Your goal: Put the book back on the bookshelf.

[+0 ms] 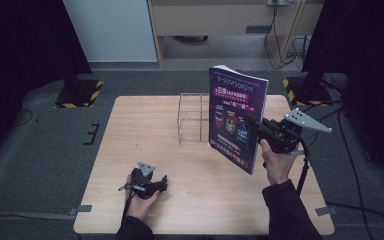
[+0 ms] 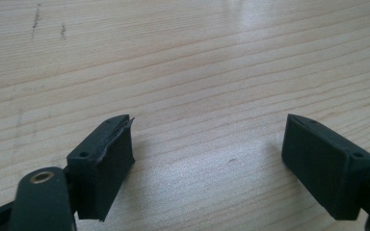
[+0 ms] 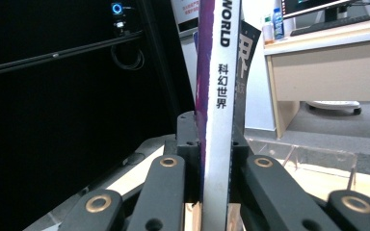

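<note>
A purple magazine [image 1: 236, 117] is held upright above the right half of the wooden table [image 1: 145, 140], its cover facing the camera. My right gripper [image 1: 257, 126] is shut on its spine edge, and the right gripper view shows the white spine [image 3: 220, 96] clamped between the jaws. A clear acrylic rack [image 1: 191, 117] stands on the table just left of and behind the magazine. My left gripper [image 1: 164, 181] rests low on the table near the front left, open; its pads [image 2: 107, 163] stand wide apart over bare wood.
Black stands with yellow-and-black striped bases [image 1: 78, 92] flank the table's far corners. Cables [image 1: 350, 150] run over the floor at the right. A wooden desk [image 1: 230, 20] stands beyond the table.
</note>
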{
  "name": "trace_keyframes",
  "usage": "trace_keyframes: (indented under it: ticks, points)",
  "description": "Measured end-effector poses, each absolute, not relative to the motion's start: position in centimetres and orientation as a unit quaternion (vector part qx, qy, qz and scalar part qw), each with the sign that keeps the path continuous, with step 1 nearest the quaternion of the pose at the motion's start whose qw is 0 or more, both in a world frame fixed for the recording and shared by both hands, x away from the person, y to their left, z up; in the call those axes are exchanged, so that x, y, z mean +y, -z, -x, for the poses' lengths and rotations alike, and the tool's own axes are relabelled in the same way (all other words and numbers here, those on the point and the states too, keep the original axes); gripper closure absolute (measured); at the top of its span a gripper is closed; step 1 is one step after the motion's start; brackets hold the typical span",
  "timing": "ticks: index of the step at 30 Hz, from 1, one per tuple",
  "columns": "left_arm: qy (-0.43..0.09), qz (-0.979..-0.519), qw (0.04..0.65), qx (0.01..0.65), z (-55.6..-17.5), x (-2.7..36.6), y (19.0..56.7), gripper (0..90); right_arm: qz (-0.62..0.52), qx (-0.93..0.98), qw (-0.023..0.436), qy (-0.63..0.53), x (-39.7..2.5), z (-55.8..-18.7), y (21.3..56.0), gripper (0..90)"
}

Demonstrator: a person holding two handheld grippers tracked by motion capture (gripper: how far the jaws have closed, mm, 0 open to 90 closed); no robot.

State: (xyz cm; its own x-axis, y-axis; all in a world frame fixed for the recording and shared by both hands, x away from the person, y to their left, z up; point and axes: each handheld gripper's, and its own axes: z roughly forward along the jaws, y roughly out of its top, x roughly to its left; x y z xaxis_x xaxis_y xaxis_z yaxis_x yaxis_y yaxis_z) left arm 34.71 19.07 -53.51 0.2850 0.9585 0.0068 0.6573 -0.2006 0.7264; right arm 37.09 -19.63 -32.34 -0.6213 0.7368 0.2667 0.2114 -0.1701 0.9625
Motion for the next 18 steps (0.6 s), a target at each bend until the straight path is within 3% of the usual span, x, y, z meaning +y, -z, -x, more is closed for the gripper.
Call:
trace_keyframes:
  ticks: [18]
  points:
    - [-0.238,-0.737,0.313,0.55,-34.8,19.1,53.5,14.0,-0.409,0.593,0.239,-0.651,-20.7,-39.3,30.6,82.9]
